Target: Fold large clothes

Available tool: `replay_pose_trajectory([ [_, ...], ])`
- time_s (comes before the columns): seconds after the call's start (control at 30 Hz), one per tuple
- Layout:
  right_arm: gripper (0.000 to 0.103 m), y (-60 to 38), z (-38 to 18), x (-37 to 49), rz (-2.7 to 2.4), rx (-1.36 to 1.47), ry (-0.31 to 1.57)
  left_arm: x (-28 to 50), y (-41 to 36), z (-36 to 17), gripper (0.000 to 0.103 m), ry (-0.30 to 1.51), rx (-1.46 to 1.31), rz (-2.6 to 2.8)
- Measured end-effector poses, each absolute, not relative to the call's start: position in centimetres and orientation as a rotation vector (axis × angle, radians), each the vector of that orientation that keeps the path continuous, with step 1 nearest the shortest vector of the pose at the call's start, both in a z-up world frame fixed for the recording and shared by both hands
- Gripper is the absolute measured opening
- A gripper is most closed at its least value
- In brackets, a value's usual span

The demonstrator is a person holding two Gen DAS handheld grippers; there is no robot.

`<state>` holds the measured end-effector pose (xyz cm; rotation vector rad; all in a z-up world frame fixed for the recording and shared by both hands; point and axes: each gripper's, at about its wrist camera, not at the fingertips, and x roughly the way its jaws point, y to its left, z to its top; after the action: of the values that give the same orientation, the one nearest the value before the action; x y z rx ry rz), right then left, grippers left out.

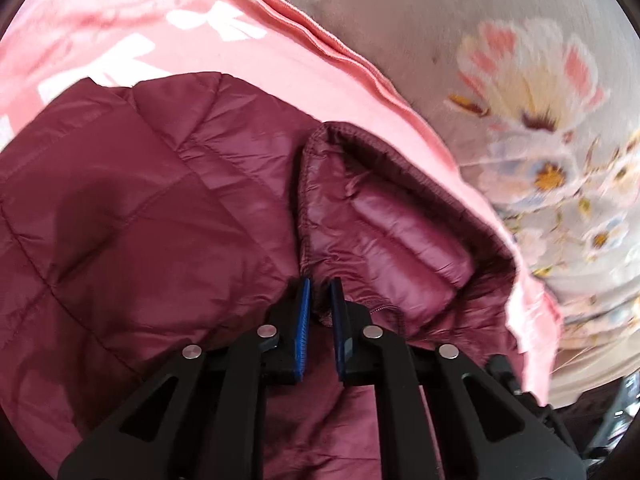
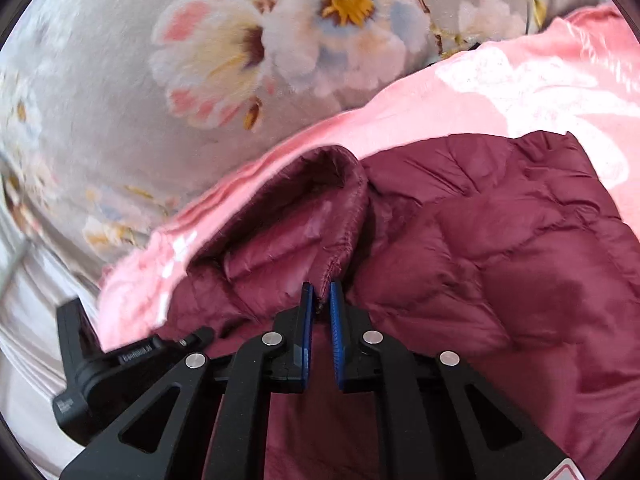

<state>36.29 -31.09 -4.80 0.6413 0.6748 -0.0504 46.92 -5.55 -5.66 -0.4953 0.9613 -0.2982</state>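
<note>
Both grippers pinch the maroon puffer jacket (image 1: 152, 208): left gripper (image 1: 320, 312) fingers narrow on the stitched cuff edge, right gripper (image 2: 321, 312) likewise. The jacket lies on a pink garment (image 1: 280, 56) on the floral bedsheet (image 1: 520, 60), at 12 o'clock. Carry both edges over evenly, keeping the slippery shell taut. Avoid dragging the pink layer beneath.

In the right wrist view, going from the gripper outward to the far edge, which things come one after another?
Right gripper → maroon quilted jacket → pink garment → floral bedcover.
</note>
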Motion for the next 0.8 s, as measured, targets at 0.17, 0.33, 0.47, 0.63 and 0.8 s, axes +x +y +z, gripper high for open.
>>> replay_pose_trajectory([
  [0.17,0.007,-30.6,-6.5,36.7,-0.081,0.585,0.747,46.3,-6.1,-6.5,0.009,0.933,-0.412,-0.275],
  [0.33,0.007,-29.0,-6.7,37.3,-0.133,0.449,0.798,46.0,-6.9,-6.6,0.01,0.895,-0.337,-0.254],
  [0.47,0.006,-29.4,-6.8,37.1,-0.126,0.459,0.786,46.0,-7.0,-6.5,0.011,0.881,-0.322,-0.255],
  [0.63,0.016,-30.7,-4.6,34.1,-0.155,0.517,0.62,45.6,-7.0,-6.4,0.011,0.869,-0.313,-0.256],
  [0.8,0.013,-29.6,-3.5,35.2,-0.125,0.463,0.61,45.7,-7.0,-6.5,0.011,0.867,-0.311,-0.256],
])
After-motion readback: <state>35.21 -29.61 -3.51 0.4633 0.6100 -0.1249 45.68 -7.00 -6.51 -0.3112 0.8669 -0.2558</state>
